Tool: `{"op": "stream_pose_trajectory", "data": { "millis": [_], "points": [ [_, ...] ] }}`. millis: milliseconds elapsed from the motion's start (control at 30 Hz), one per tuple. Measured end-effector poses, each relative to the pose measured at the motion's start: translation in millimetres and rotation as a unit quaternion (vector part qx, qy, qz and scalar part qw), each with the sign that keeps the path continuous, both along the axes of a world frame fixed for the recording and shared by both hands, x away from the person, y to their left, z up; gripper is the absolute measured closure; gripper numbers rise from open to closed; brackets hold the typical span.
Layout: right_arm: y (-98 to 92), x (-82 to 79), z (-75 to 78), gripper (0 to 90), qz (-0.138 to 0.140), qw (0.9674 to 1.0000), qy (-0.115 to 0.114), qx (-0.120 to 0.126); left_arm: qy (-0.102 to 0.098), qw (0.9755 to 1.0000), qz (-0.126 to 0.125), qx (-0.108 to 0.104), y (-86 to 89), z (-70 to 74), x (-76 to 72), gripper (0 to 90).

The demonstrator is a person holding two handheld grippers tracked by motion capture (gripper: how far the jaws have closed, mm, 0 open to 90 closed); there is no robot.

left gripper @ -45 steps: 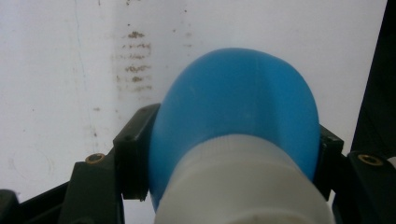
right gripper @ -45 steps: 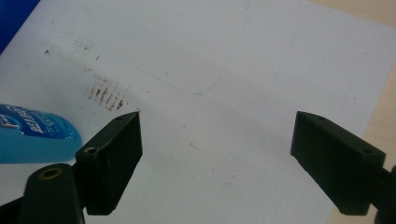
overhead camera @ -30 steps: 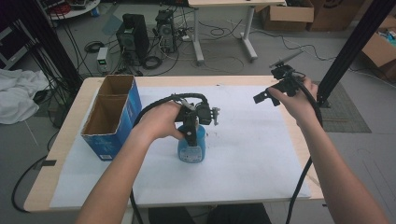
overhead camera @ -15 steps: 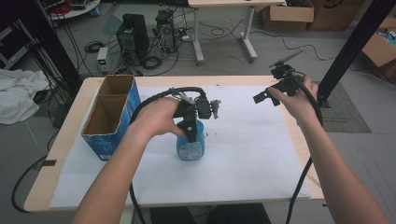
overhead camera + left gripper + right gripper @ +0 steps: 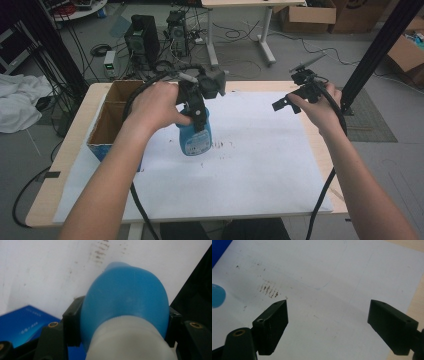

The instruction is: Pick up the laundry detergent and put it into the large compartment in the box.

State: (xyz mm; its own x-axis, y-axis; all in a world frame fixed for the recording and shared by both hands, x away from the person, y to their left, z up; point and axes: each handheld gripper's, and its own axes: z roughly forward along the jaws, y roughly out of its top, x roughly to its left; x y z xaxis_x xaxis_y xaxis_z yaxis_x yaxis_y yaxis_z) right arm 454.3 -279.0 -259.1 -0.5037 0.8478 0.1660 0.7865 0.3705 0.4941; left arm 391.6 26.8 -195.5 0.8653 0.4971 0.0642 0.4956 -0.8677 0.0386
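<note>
A blue plastic bottle [image 5: 196,139] with a white neck hangs above the white paper, held near its top by my left gripper [image 5: 199,116]. In the left gripper view the bottle [image 5: 125,295] bulges between the two black jaws, which press on its shoulders; its white neck [image 5: 130,342] is nearest the camera. My right gripper [image 5: 292,95] hovers over the paper's far right part, apart from the bottle. Seen in its own view, that right gripper [image 5: 328,322] is open with nothing between the jaws, and a sliver of the bottle [image 5: 217,296] sits at the left edge.
An open cardboard box [image 5: 112,117] with a blue side stands at the table's left; its blue side [image 5: 22,322] is below the bottle. A white paper sheet [image 5: 250,170] with brown smudges [image 5: 268,291] covers the wooden table [image 5: 70,150]. Cables trail from both grippers.
My left gripper has risen with the blue bottle, lifting it off the paper and slightly toward the far side. The right gripper has stayed where it was.
</note>
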Motion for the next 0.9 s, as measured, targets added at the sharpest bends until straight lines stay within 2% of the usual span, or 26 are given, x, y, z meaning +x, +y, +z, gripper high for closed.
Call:
{"op": "stream_pose_trajectory", "data": {
  "millis": [33, 67, 100, 200, 267, 300, 367, 433, 467, 533, 600, 633, 667, 700, 767, 867, 900],
  "points": [
    [0.0, 0.0, 0.0, 16.5, 0.000, 1.0000, 0.000, 0.000, 0.000, 1.0000, 0.000, 0.000, 0.0, 0.0, 0.0, 37.0],
    [-0.1, 0.0, 0.1, 16.5, 0.000, 1.0000, 0.000, 0.000, -0.001, 0.9998, 0.021, -0.002, 6.1, 9.1, 1.8, 37.0],
    [-0.1, 0.0, 0.1, 16.5, 0.000, 1.0000, 0.000, 0.000, -0.001, 0.9998, 0.021, -0.002, 6.1, 9.1, 1.8, 37.1],
    [0.3, -0.3, -0.5, 16.5, 0.001, 1.0000, 0.000, -0.001, 0.002, 0.9981, 0.062, -0.009, 17.2, 22.2, 6.1, 37.1],
    [0.0, -0.3, -1.1, 16.5, 0.002, 1.0000, 0.000, -0.001, 0.001, 0.9946, 0.102, -0.021, 28.7, 32.8, 9.8, 37.1],
    [-0.2, -0.4, -1.5, 16.5, 0.001, 1.0000, 0.002, 0.000, -0.002, 0.9936, 0.110, -0.024, 32.0, 35.8, 10.6, 37.1],
    [-0.5, -0.5, -2.0, 16.5, 0.000, 1.0000, 0.004, 0.001, -0.002, 0.9897, 0.140, -0.027, 40.7, 42.8, 13.0, 37.1],
    [-1.1, -0.7, -2.2, 16.6, 0.001, 1.0000, 0.004, 0.001, -0.006, 0.9823, 0.183, -0.037, 52.3, 50.9, 15.7, 37.1],
    [-1.7, -0.8, -2.2, 16.6, 0.001, 1.0000, 0.004, 0.001, -0.011, 0.9773, 0.208, -0.040, 59.1, 55.2, 17.3, 37.1],
    [-2.8, -0.6, -1.9, 16.6, 0.000, 1.0000, 0.004, 0.001, -0.013, 0.9718, 0.232, -0.038, 68.5, 61.0, 19.2, 37.1],
    [-4.2, -0.4, -1.4, 16.5, -0.001, 1.0000, 0.003, 0.002, -0.019, 0.9639, 0.263, -0.039, 78.1, 65.7, 20.8, 37.1],
    [-4.2, -0.4, -1.4, 16.5, -0.001, 1.0000, 0.003, 0.002, -0.022, 0.9590, 0.280, -0.039, 84.2, 68.0, 22.1, 37.1],
    [-4.4, -0.3, -1.2, 16.6, -0.003, 1.0000, 0.004, 0.001, -0.024, 0.9512, 0.305, -0.042, 91.9, 70.6, 22.9, 37.1],
    [-4.9, -0.2, -1.2, 16.6, -0.002, 1.0000, 0.003, 0.000, -0.027, 0.9464, 0.319, -0.042, 98.0, 72.7, 23.6, 37.1],
    [-5.6, -0.4, -1.0, 16.5, -0.001, 1.0000, 0.002, 0.002, -0.036, 0.9348, 0.350, -0.046, 108.7, 76.2, 23.5, 37.1],
    [-6.5, -0.3, -1.9, 16.8, -0.002, 1.0000, 0.005, 0.003, -0.037, 0.9224, 0.381, -0.050, 126.4, 80.0, 23.3, 37.2],
    [-7.0, 0.0, -3.0, 16.9, -0.001, 1.0000, 0.004, 0.002, -0.036, 0.9206, 0.386, -0.051, 130.8, 81.0, 23.4, 37.2]
  ]
}}
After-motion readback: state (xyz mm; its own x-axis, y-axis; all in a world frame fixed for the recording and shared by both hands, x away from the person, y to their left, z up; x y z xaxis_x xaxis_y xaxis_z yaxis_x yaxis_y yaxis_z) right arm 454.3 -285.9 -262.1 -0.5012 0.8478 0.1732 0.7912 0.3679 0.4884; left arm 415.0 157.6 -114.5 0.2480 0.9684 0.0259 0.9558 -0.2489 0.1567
